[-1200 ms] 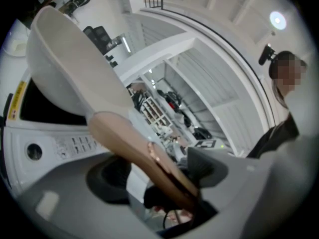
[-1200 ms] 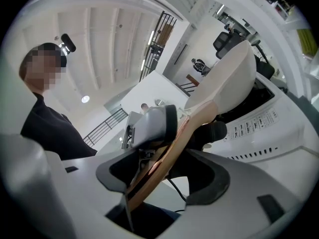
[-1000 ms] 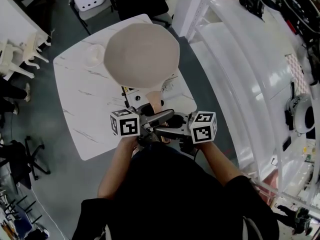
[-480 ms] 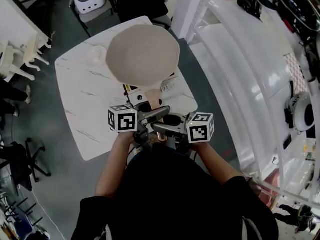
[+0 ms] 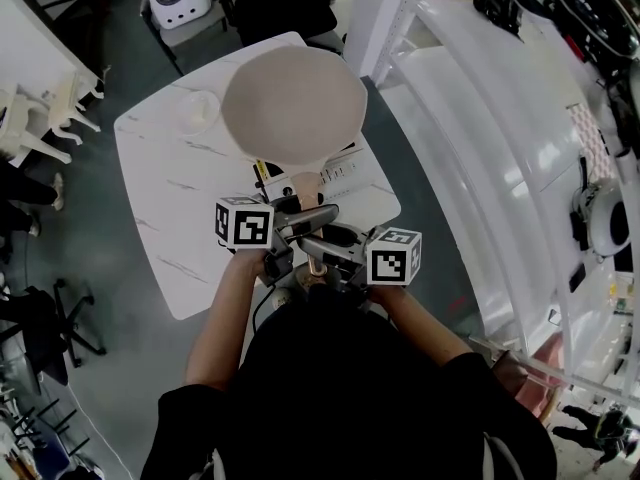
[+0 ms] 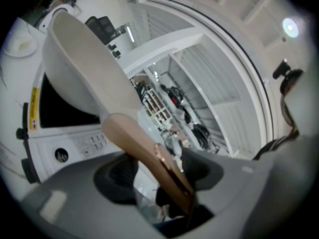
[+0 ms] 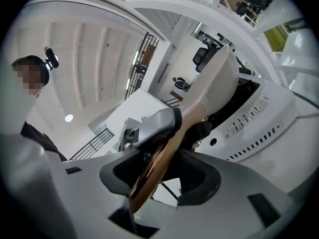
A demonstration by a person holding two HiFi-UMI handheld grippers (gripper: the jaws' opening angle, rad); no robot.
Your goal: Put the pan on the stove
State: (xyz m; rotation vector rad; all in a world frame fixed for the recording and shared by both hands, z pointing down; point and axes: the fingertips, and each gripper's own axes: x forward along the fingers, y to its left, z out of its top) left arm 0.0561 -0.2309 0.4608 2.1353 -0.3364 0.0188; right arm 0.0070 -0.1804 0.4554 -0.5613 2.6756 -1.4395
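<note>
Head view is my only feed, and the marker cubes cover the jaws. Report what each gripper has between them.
Observer: The left gripper has the pan handle between its jaws and looks closed on it.
Operator: Now the right one.
Observer: The right gripper has the pan handle between its jaws too. They are closing, with a gap beside one pad.
Operator: Tell me what lies under the pan.
Observer: The left gripper view shows the pan over the stove, which has a black top and a front control panel. I cannot tell whether they touch.
</note>
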